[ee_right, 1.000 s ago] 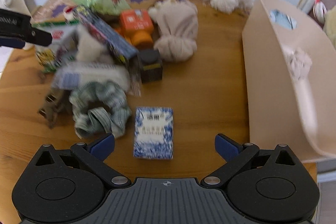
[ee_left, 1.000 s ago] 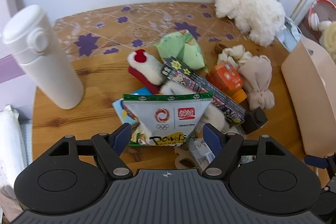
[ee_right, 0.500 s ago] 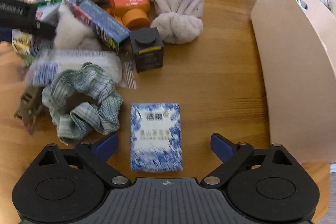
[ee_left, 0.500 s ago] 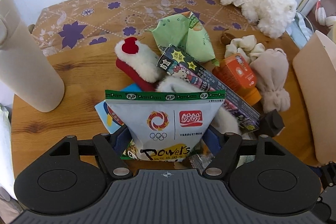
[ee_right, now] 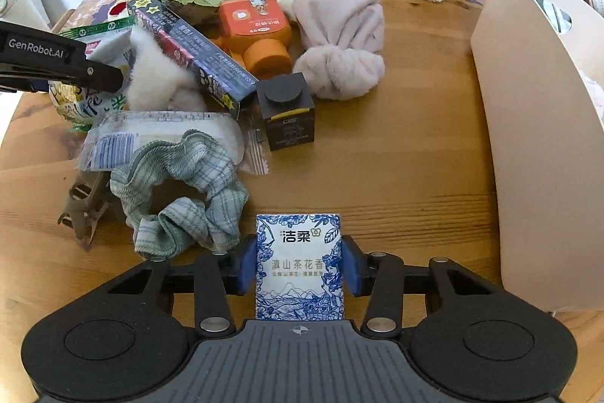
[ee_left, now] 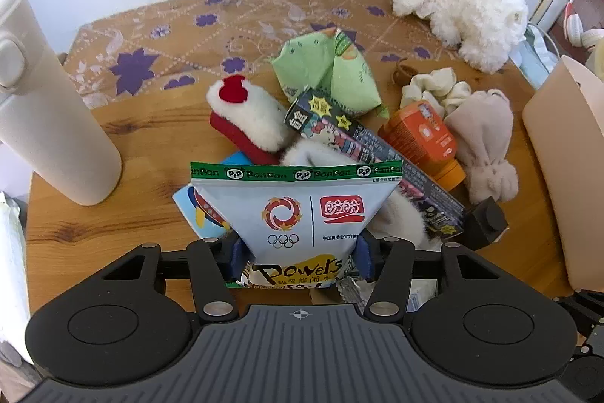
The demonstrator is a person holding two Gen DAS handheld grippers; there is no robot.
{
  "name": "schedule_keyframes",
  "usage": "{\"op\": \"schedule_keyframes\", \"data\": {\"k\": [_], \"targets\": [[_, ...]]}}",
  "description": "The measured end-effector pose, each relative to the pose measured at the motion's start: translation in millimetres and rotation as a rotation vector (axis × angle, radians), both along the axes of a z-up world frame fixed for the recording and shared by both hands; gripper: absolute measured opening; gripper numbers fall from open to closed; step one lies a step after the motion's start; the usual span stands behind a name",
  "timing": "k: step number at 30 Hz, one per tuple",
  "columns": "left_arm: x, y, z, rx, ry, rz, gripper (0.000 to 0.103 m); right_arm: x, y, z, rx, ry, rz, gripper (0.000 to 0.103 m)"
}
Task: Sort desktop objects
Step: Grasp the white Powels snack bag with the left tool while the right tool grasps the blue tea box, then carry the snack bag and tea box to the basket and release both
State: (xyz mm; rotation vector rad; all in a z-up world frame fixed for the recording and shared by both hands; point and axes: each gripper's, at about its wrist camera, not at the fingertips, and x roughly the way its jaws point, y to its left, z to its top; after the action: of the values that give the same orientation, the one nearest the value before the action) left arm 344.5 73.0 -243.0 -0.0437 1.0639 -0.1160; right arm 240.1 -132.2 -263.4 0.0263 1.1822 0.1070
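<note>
left tool: blue pads pressed against both sides of the snack bag, pinching it near its lower part; the bag stands upright between the fingers.
snack bag: white with a green top strip, at the near edge of the pile, in front of a blue card and white fluffy items.
right tool: blue pads on either side of the tissue pack, touching or nearly touching its edges; a firm pinch cannot be told.
tissue pack: blue and white, lying on the tabletop just right of the green checked scrunchie.
pile: long dark box, orange bottle, black cube, beige knotted cloth, green packet.
tabletop edges: white flask standing at the left, beige bag at the right, white plush toy at the back.
</note>
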Motion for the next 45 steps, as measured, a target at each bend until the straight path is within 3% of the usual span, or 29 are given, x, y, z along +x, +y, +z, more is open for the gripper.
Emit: {"op": "schedule_keyframes", "data": {"k": [12,26,35,40,45], "targets": [[-17.9,-4.1,42.6,0.026,-0.098,0.026,0.054,-6.3,-21.5,58.9,0.048,-0.128,0.021,0.043],[-24.8,-43.5,106.7,0.036,-0.233,0.049,0.053,-4.3,-93.4,129.5,0.043,-0.263,0.010,0.043],[-14.6,-114.2,142.4,0.011,-0.314,-0.009,0.053,0.4,-152.8,150.2,0.039,-0.313,-0.031,0.043],[-9.2,-174.2,149.0,-0.015,-0.329,-0.086,0.053,3.2,-191.7,145.7,0.038,-0.311,-0.061,0.043],[-5.6,-239.8,143.8,-0.051,-0.292,-0.183,0.054,5.6,-227.9,129.3,0.031,-0.283,-0.085,0.043]]}}
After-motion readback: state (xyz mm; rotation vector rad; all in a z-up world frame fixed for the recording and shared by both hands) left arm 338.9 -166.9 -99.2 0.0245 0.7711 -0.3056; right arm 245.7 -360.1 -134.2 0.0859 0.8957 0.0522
